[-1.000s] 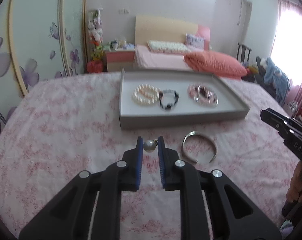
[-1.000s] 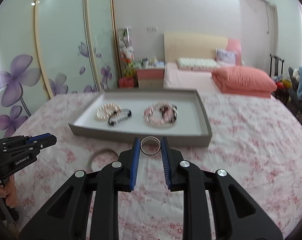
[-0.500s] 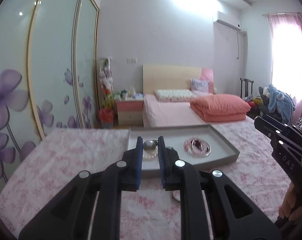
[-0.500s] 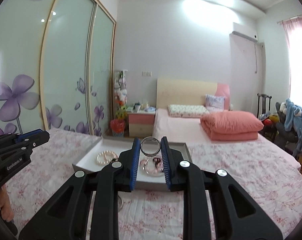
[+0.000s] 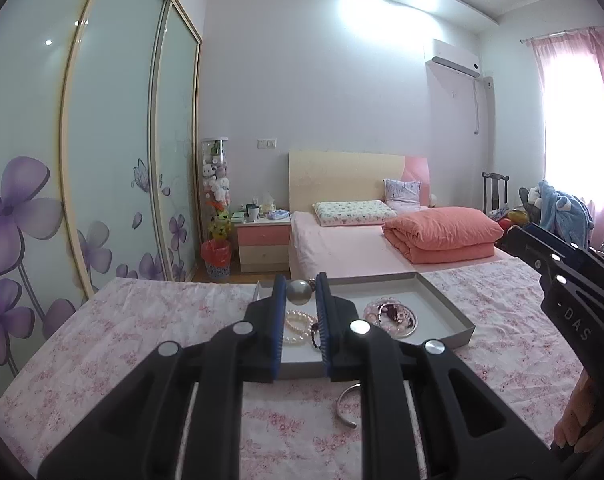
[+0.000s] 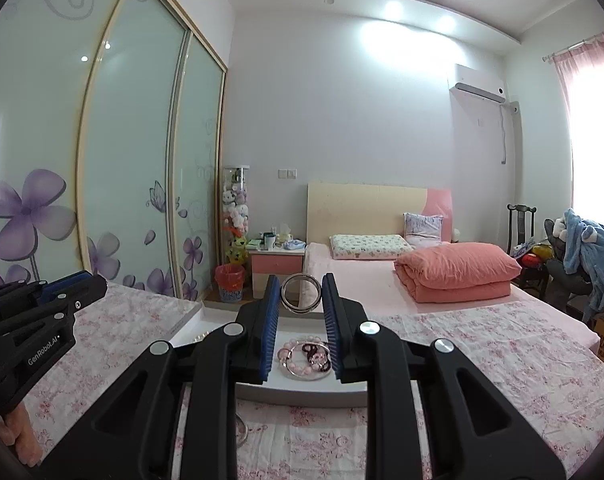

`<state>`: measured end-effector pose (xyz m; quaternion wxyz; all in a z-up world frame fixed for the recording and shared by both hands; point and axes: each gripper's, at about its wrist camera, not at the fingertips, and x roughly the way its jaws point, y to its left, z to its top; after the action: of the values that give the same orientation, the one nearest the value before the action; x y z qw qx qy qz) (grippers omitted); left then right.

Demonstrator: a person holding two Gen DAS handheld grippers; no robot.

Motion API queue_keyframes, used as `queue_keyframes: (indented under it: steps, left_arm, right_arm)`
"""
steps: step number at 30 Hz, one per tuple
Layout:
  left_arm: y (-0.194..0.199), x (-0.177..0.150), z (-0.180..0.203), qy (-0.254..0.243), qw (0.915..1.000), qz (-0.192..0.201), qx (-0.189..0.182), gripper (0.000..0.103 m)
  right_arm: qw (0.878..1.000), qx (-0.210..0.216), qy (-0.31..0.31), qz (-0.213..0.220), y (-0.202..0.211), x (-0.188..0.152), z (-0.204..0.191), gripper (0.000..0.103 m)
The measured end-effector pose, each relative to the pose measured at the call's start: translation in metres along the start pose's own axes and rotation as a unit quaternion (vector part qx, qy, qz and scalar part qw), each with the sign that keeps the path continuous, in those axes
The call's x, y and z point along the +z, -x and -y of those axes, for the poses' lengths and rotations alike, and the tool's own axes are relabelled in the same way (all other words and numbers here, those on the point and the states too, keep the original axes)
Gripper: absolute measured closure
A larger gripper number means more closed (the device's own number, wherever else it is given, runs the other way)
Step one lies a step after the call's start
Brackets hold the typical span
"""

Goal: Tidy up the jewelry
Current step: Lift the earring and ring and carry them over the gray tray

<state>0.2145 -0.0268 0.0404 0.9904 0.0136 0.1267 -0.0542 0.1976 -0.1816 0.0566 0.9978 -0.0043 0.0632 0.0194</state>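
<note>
My left gripper [image 5: 298,291] is shut on a silver bead pendant [image 5: 298,292] and holds it in the air in front of the grey tray [image 5: 449,308]. In the tray lie a pearl bracelet [image 5: 298,326], a dark bead bracelet, partly hidden, and a pink bead bracelet with a silver bangle [image 5: 389,316]. My right gripper [image 6: 300,298] is shut on a silver ring [image 6: 300,299], held above the tray [image 6: 302,392]. An open silver cuff bangle [image 5: 343,404] lies on the floral cloth in front of the tray.
The tray sits on a table with a pink floral cloth [image 5: 122,332]. Beyond it are a bed with a folded orange quilt [image 5: 441,236], a pink nightstand [image 5: 264,246] and sliding wardrobe doors on the left.
Both grippers have risen and tilted up, each still holding its piece. The views now look across the room instead of down at the tray.
</note>
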Motion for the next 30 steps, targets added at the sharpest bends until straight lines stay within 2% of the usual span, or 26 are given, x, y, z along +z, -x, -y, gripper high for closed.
queue_keyframes:
  steps: [22,27,30]
  left_arm:
    - [-0.002,0.006,0.006,0.001,0.9999,0.014,-0.004,0.087]
    - [-0.016,0.009,0.006,0.002,0.9999,0.009,-0.011,0.087]
    - [-0.041,0.013,0.005,0.018,0.9996,-0.011,-0.017,0.087]
  right_arm:
    - [1.000,-0.004,-0.003,0.016,-0.001,0.003,-0.001,0.080]
    - [1.000,-0.006,-0.002,0.011,-0.014,0.004,0.001,0.080]
    - [1.000,-0.005,-0.010,-0.003,-0.034,0.004,0.003,0.080]
